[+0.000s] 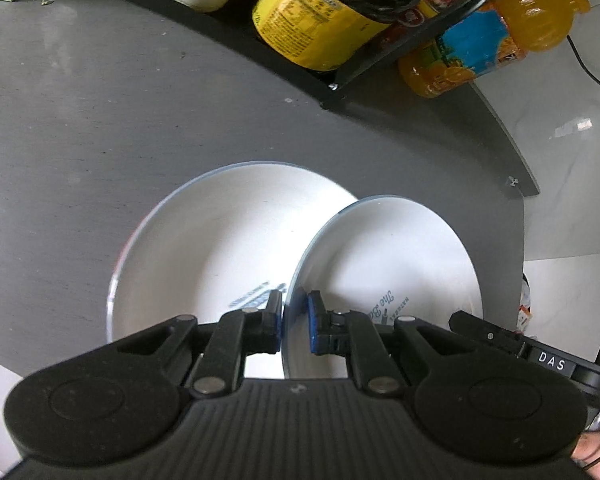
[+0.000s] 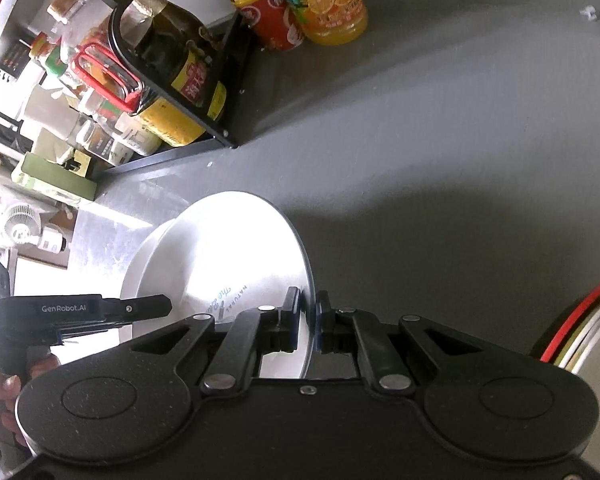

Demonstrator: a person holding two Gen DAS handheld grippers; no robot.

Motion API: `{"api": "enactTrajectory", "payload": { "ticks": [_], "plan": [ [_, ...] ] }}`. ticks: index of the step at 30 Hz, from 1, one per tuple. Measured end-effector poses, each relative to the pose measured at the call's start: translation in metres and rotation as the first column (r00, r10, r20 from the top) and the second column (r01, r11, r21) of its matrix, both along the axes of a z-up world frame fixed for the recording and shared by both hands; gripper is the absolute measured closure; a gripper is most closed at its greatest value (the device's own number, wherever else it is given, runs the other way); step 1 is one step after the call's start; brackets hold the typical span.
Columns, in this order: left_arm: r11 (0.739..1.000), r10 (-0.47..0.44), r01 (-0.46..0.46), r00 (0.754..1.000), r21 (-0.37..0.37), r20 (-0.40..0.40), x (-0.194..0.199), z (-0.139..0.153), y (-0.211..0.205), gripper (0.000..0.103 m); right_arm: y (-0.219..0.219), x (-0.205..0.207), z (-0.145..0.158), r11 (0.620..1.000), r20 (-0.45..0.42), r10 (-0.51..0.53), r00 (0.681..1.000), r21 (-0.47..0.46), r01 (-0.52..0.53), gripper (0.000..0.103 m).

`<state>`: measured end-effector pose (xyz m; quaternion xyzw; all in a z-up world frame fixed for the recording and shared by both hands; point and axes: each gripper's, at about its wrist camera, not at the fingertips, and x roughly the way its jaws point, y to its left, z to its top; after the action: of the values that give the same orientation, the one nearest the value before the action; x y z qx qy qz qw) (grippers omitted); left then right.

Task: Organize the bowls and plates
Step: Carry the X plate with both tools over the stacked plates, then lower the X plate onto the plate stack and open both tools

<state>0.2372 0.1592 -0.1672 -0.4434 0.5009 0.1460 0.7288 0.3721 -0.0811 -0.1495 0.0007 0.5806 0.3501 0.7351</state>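
Bowls are what both tools are gripping. The left gripper [image 1: 294, 320] has its blue-padded jaws nearly shut on the near rim of the right-hand bowl [image 1: 392, 256], one pad inside the wall and one outside. That bowl is tilted, its open side facing up and to the right, with printed lettering showing in its well. Its left edge overlaps the larger white bowl [image 1: 220, 240], which sits mouth-up on the grey desk [image 1: 80, 120].

In the right wrist view, the right gripper [image 2: 308, 322] has its jaws closed to a narrow gap on the thin rim of a white bowl [image 2: 228, 256]. This bowl stands almost on edge, with its rim running from near to far and its mouth facing left. The same lettering is visible inside, so it looks like the same bowl, though that cannot be confirmed. The left tool [image 2: 84, 310] enters from the left side, held by a hand [image 2: 4, 396].

To the right of the bowl and ahead of it, the desk is open grey surface out to its curved edge. Further back stands a black wire rack [image 2: 172, 80] crowded with bottles and jars. Just beside the rack on the desk are an orange juice bottle [image 2: 332, 4] and a red can [image 2: 272, 20].
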Motion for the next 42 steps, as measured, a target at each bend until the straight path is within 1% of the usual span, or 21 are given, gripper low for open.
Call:
{"api": "enactTrajectory", "payload": {
  "ticks": [7,12,17,21,27,31,35,36,38,42],
  "plan": [
    [1.000,-0.020,0.020,1.000,0.013,-0.010,-0.011,-0.004,0.011,0.091,0.009,-0.021,-0.008,1.000,-0.007,-0.028,1.000,-0.005,0.028,0.095],
    [0.999,-0.036,0.037,0.999,0.023,-0.035,-0.021,-0.010,0.015,0.091,0.018,-0.036,-0.015,0.999,-0.007,-0.037,0.999,-0.025,0.037,0.095],
    [0.999,-0.040,0.041,0.998,0.020,-0.048,-0.028,-0.016,0.020,0.090,0.024,-0.047,-0.020,0.998,-0.006,-0.052,0.999,-0.037,0.052,0.095],
    [0.997,-0.050,0.055,0.996,0.057,-0.072,-0.027,-0.019,0.017,0.090,0.024,-0.048,-0.020,0.997,0.006,-0.070,0.997,-0.043,0.071,0.097],
    [0.997,-0.040,0.044,0.997,0.061,-0.070,-0.026,-0.021,0.021,0.089,0.025,-0.050,-0.020,0.997,0.023,-0.061,0.998,-0.042,0.062,0.097],
    [0.995,-0.046,0.053,0.996,0.089,-0.078,-0.022,-0.019,0.019,0.089,0.024,-0.048,-0.021,0.998,0.017,-0.053,0.998,-0.036,0.054,0.096],
    [0.992,-0.036,0.046,0.995,0.118,-0.089,-0.022,-0.016,0.017,0.088,0.026,-0.043,-0.026,0.998,-0.012,-0.056,0.998,-0.035,0.056,0.094],
    [0.992,-0.027,0.038,0.995,0.123,-0.091,-0.022,-0.015,0.017,0.087,0.027,-0.042,-0.028,0.998,-0.020,-0.056,0.998,-0.036,0.056,0.090],
    [0.991,-0.015,0.027,0.996,0.130,-0.088,-0.022,-0.014,0.020,0.088,0.030,-0.042,-0.033,0.997,-0.025,-0.054,0.998,-0.051,0.052,0.086],
    [0.992,0.002,0.008,0.997,0.127,-0.081,-0.025,-0.013,0.025,0.088,0.035,-0.044,-0.040,0.997,-0.040,-0.034,0.999,-0.065,0.031,0.085]
  ]
}}
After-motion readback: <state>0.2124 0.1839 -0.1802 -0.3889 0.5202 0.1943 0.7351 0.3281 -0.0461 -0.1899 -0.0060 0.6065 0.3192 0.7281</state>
